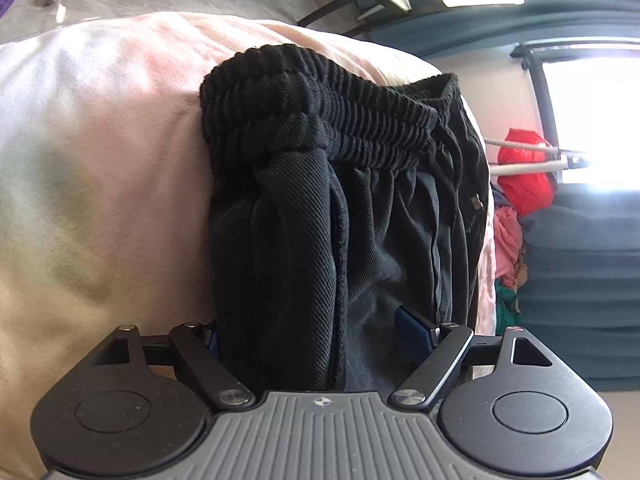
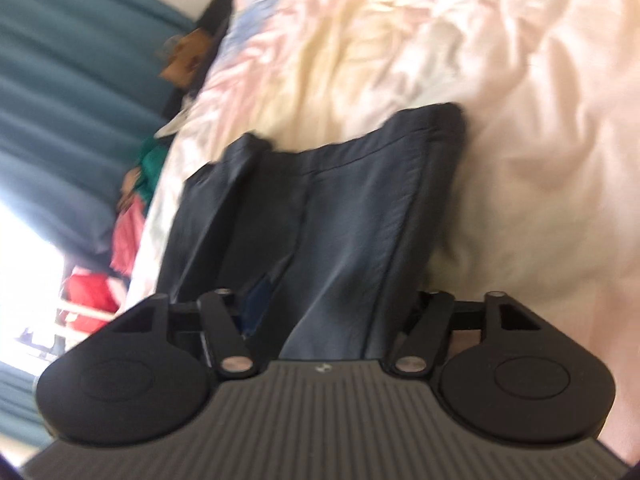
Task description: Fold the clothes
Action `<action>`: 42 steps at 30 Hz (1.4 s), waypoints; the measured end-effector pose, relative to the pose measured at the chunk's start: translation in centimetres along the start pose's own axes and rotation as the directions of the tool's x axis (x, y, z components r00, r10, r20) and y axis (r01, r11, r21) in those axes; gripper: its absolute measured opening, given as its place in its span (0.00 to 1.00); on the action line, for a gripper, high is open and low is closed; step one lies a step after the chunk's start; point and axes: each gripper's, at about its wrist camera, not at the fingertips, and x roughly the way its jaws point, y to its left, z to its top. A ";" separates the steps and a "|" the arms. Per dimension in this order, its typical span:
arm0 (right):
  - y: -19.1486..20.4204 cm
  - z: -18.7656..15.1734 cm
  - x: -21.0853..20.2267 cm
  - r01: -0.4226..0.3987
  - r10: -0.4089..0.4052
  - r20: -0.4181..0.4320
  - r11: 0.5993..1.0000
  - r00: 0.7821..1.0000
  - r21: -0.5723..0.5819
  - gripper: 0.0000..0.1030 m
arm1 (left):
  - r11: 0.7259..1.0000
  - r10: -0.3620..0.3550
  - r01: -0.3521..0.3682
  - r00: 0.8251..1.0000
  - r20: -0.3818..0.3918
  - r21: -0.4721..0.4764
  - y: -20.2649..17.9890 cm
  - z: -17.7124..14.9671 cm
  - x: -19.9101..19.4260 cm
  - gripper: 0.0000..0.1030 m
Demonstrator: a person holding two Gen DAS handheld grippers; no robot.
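Evidently each gripper takes one end of the black pants [image 1: 340,200] so the cloth hangs taut over the pale bedspread [image 1: 100,160]: the left gripper [image 1: 316,336] is clenched on fabric below the ribbed waistband [image 1: 320,120] at twelve o'clock. The right gripper [image 2: 332,312] seems to clasp the leg end, hems [image 2: 400,132] toward twelve o'clock, though blur leaves its jaws uncertain.

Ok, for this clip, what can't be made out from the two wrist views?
- Left gripper fingers: the black trousers cover them in the left wrist view, so the grip is unclear.
- Right gripper fingers: hidden by the trousers in the right wrist view, which is blurred.
- Clothes pile: cut off behind the bed; items unclear.
- The trousers' full shape: no view shows it whole.
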 end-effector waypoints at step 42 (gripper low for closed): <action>24.3 5.4 12.0 0.118 -0.036 0.250 0.939 0.968 -0.322 0.07 | 0.964 -0.158 0.098 0.959 0.236 0.247 -28.8 9.6 12.8 0.09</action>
